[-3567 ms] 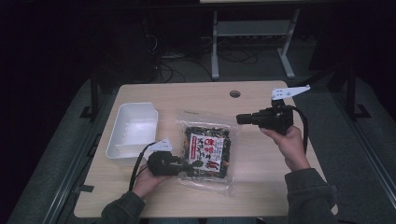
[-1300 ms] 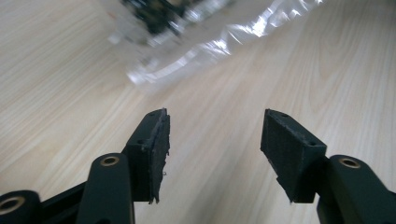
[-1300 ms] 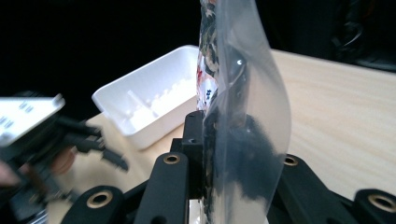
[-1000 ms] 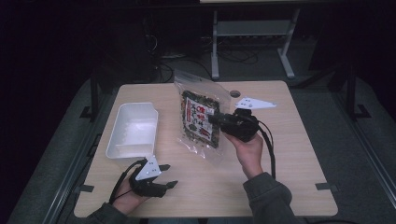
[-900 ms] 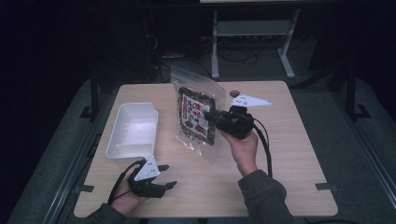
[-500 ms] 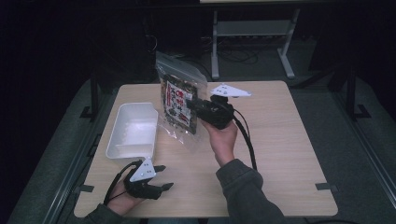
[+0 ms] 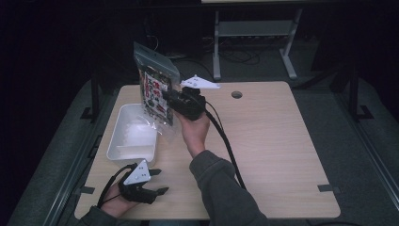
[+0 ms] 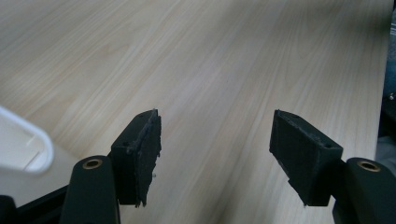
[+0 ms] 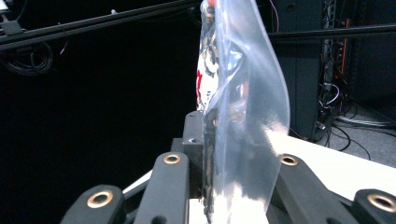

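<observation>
Clear bag [image 7: 155, 89] clamped in my right gripper [image 7: 170, 100], upright over the tray [image 7: 117, 149]. Left gripper [image 7: 158, 181] wide, low over bench [image 7: 282, 141].

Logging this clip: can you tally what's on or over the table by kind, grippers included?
Grippers: 2, the left gripper open near the table's front edge, the right gripper clamped on the bag
Clear snack bags: 1, the bag held upright above the tray
White trays: 1, the tray on the table
Total: 4
</observation>
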Available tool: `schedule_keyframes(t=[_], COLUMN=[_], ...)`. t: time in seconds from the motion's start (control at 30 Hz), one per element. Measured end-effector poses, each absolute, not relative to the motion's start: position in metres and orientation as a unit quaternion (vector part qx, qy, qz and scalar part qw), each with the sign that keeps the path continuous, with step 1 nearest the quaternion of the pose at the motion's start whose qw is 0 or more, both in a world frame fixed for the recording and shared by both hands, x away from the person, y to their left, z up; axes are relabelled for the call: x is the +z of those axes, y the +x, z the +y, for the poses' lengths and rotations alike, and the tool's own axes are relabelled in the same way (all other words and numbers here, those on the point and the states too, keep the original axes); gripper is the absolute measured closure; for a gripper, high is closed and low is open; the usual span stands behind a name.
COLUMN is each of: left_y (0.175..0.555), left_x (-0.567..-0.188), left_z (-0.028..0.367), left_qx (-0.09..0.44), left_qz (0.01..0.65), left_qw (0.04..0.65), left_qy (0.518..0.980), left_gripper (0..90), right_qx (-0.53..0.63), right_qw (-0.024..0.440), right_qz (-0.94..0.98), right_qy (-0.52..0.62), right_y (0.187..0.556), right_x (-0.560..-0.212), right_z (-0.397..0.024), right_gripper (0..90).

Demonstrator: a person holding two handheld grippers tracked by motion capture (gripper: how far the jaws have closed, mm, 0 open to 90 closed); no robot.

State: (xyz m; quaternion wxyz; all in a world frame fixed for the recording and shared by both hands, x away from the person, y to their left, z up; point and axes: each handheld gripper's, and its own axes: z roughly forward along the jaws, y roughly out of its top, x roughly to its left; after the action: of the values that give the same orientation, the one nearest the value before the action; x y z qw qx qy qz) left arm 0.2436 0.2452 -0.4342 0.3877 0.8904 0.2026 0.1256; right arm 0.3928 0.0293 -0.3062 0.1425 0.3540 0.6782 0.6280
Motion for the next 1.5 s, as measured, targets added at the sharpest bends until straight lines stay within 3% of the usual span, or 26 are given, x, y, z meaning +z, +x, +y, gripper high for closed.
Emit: schedule_keyframes(t=[0.53, 0.87, 1.33, 1.5], left_y=[0.241, 0.243, 0.244, 0.244], left_x=[-0.437, -0.441, -0.443, -0.443], left_z=[0.250, 0.248, 0.247, 0.247], left_qx=[0.120, 0.110, 0.105, 0.105], left_qz=[0.199, 0.201, 0.198, 0.198], left_qw=[0.382, 0.372, 0.369, 0.370], left_qy=[0.894, 0.899, 0.902, 0.902], left_gripper=[32.8, 31.2, 31.2, 31.2], right_qx=[0.619, 0.608, 0.598, 0.585], right_qw=[0.164, 0.174, 0.147, 0.145], right_qz=[0.676, 0.679, 0.679, 0.704], right_qy=[0.364, 0.374, 0.400, 0.375], right_y=[0.413, 0.418, 0.420, 0.419], right_x=[-0.335, -0.354, -0.383, -0.384], right_z=[0.097, 0.113, 0.129, 0.129], right_gripper=[75.0, 75.0, 74.7, 69.5])
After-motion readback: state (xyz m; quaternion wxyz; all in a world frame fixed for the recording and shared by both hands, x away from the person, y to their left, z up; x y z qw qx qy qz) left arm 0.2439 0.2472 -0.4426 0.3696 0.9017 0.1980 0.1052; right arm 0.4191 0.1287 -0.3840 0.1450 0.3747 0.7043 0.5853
